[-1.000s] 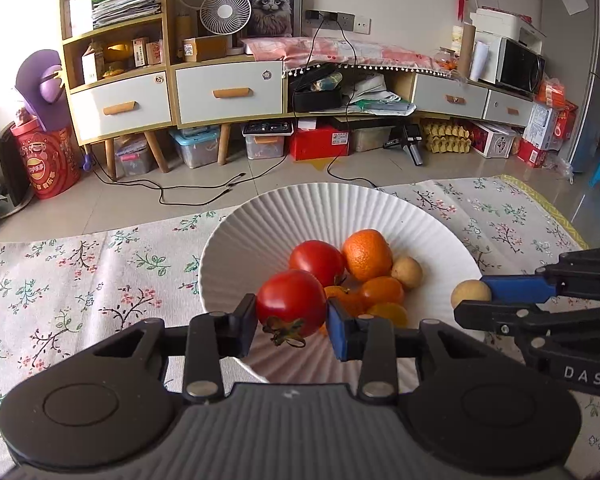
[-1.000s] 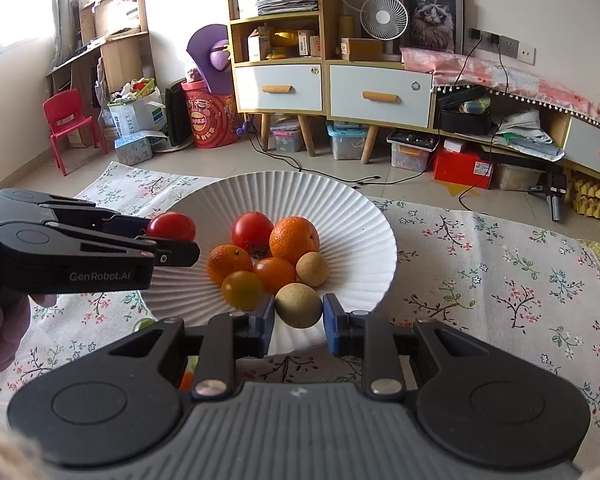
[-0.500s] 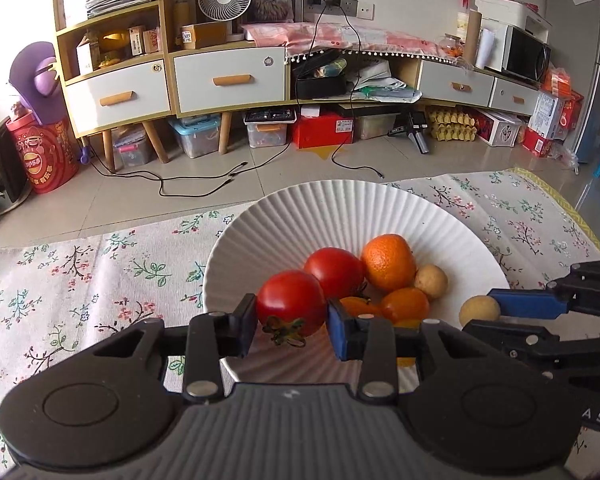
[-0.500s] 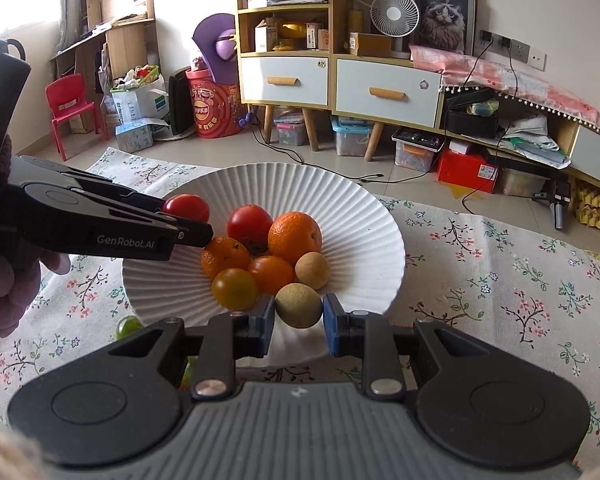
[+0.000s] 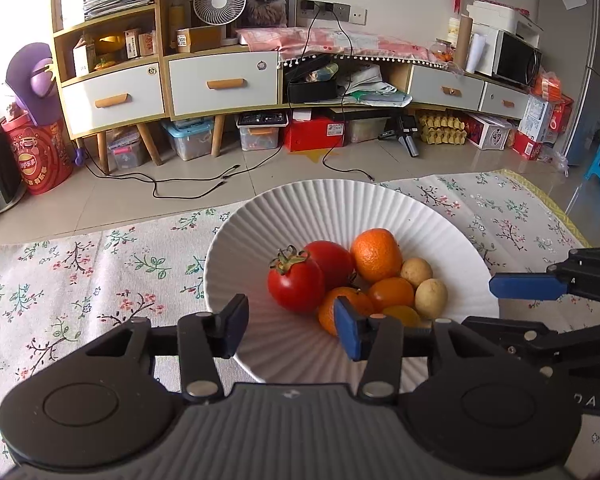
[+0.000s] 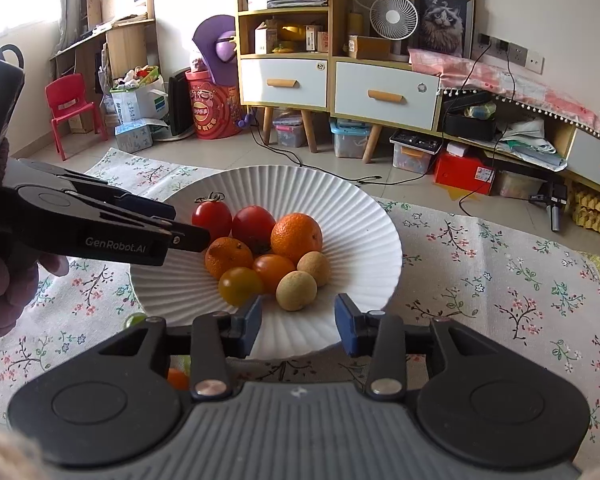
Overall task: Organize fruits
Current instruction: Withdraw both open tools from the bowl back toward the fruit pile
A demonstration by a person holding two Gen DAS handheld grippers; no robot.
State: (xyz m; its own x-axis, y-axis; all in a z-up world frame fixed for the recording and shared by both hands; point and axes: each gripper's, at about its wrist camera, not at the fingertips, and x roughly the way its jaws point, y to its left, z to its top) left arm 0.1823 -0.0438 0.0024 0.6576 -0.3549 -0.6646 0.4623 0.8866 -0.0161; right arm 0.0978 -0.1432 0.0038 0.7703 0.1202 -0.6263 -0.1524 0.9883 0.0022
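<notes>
I see the white ribbed plate point(image 5: 340, 208) sitting on the flowered cloth point(image 5: 100, 272), and all the fruit in it is gathered in one cluster toward the plate's middle. From my left wrist camera, the stemmed tomato point(image 5: 296, 283) rests in the plate with its green calyx up, leaning against a second tomato point(image 5: 332, 262). Beside those lies the large orange point(image 5: 376, 255), with a small orange point(image 5: 392, 293) and another mandarin point(image 5: 342, 308) just in front of it. Two tan round fruits point(image 5: 431, 297) touch each other on the cluster's right side. My right wrist camera also shows a yellow-orange tomato point(image 6: 240, 286) at the near left of the pile.

My left hand-held gripper point(image 5: 291, 330) is spread wide and holds nothing, its fingers standing over the plate's near rim, just short of the stemmed tomato. My right hand-held gripper point(image 6: 298, 322) is equally wide and empty, with the nearest tan fruit lying just beyond its fingertips. The two tools sit close together, the right one crossing the right edge of the left view.

The far half of the plate is bare. Cloth stretches open to the left and right of the plate. Beyond the cloth's far edge, I see tiled floor point(image 5: 180, 204) with cables on it
</notes>
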